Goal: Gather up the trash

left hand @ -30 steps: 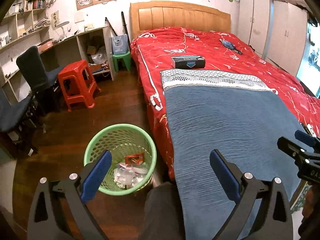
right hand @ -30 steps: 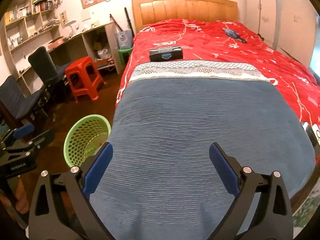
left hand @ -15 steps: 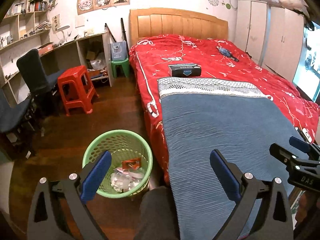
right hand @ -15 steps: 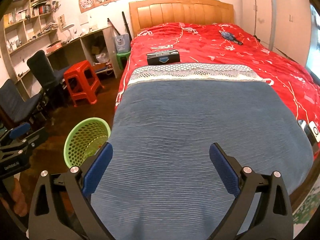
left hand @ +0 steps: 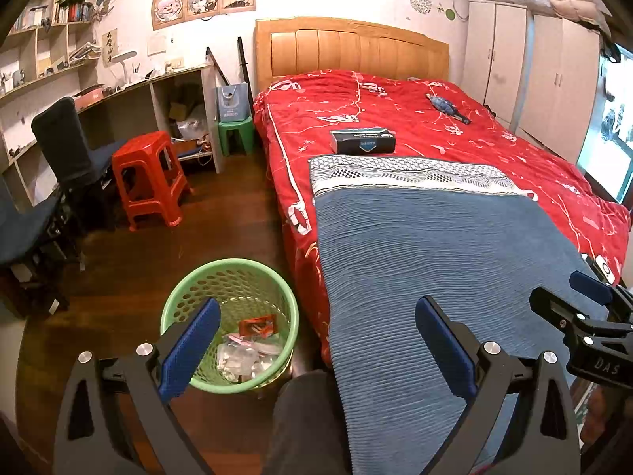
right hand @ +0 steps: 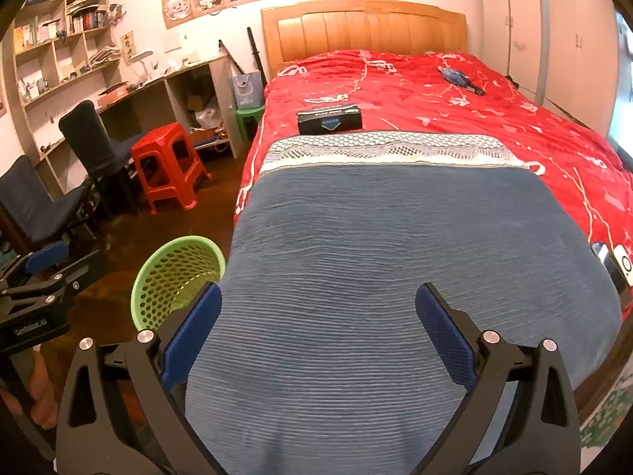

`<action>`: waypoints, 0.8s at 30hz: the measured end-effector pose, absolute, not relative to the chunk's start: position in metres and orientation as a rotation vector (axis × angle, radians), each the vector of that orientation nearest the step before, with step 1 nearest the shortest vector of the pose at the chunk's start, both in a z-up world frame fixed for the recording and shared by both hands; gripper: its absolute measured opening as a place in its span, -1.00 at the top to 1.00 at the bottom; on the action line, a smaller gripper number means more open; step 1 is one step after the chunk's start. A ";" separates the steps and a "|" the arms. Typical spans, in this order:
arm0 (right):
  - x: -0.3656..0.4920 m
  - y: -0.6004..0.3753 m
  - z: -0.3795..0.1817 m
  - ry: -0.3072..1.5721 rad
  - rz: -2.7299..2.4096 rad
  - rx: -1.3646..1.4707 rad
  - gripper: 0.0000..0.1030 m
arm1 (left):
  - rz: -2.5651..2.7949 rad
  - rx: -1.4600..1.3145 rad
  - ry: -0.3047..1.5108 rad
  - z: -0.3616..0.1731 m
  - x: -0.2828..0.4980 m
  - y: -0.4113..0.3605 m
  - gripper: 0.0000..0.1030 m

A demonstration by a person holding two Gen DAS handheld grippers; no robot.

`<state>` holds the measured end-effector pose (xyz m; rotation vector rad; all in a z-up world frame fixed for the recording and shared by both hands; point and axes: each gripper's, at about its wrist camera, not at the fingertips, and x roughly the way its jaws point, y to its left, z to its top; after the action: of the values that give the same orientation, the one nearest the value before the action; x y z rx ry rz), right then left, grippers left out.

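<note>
A green mesh waste basket (left hand: pixel 186 297) (right hand: pixel 154 277) stands on the floor beside the bed and holds clear wrappers (left hand: pixel 241 358) and a red packet (left hand: pixel 257 324). My left gripper (left hand: pixel 316 340) hangs open above the basket and the bed's near corner, holding nothing. Over the blue blanket (right hand: pixel 395 257), my right gripper (right hand: pixel 316 332) is open and empty too. A dark box (left hand: pixel 362 141) (right hand: pixel 329 119) lies on the red bedspread (left hand: pixel 395 103), and a small blue item (left hand: pixel 447 107) (right hand: pixel 461 78) lies further back.
A red stool (left hand: pixel 148 178), a green stool (left hand: pixel 236 132) and dark chairs (left hand: pixel 67 150) stand left on the wooden floor, by a desk with shelves. Wardrobes (left hand: pixel 546 63) line the right wall. A phone-like object (right hand: pixel 615 265) lies at the blanket's right edge.
Both grippers have drawn back and risen a little, so the room looks further off and more of the wall shows. Both stay open and empty.
</note>
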<state>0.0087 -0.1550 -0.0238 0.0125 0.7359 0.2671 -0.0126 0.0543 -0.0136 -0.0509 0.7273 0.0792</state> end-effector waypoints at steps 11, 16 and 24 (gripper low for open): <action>0.009 -0.159 -0.023 0.732 0.256 0.022 -0.89 | 0.089 -0.060 0.727 -0.013 -0.012 0.056 -0.86; 0.008 -0.161 -0.023 0.735 0.252 0.025 -0.89 | 0.088 -0.059 0.726 -0.013 -0.012 0.057 -0.86; 0.006 -0.160 -0.022 0.735 0.254 0.023 -0.89 | 0.098 -0.069 0.723 -0.012 -0.012 0.061 -0.86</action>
<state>0.0065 -0.1604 -0.0215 0.0231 0.7347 0.2545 -0.0121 0.0612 -0.0122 -0.0685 0.7228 0.0982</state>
